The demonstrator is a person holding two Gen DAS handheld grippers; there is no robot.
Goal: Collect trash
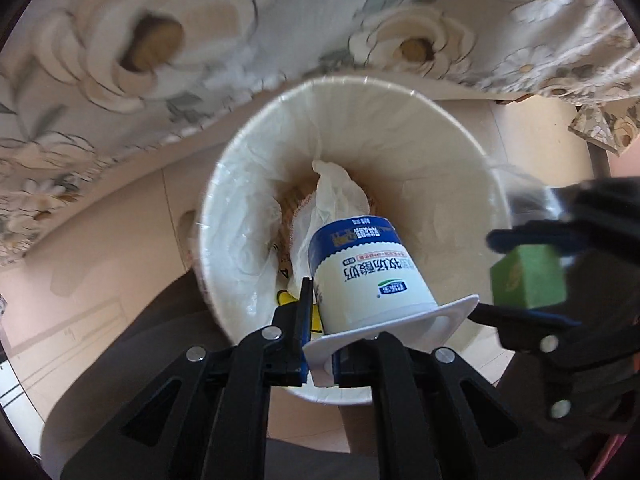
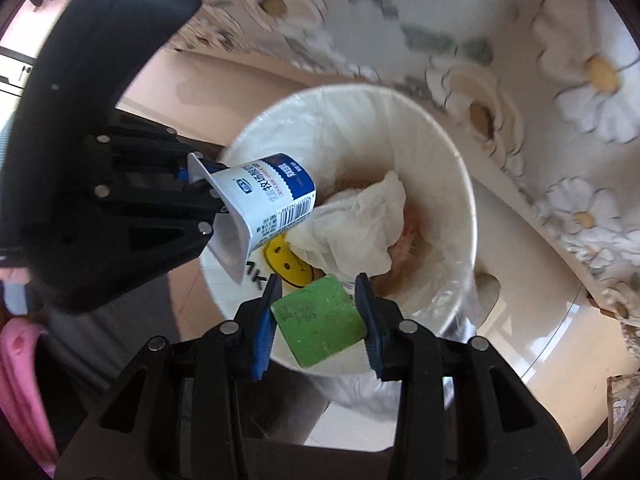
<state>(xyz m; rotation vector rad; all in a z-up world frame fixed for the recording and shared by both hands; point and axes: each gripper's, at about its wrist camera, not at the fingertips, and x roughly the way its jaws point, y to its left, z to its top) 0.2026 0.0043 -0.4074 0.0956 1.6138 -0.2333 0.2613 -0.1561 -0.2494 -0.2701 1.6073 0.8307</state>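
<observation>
Bin (image 1: pixel 460 152): one yogurt cup (image 1: pixel 368 276), one green block (image 2: pixel 320 320), both tong-held.

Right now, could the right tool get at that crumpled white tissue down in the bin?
Probably not as things stand: the right tool is already shut on a green block. The tissue lies uncovered in the open bin, so the way itself looks free.

Bright daylight, soft shadows; floral cloth (image 1: pixel 140 40) motion-blurred; strong fisheye warp, dark vignette at corners.
</observation>
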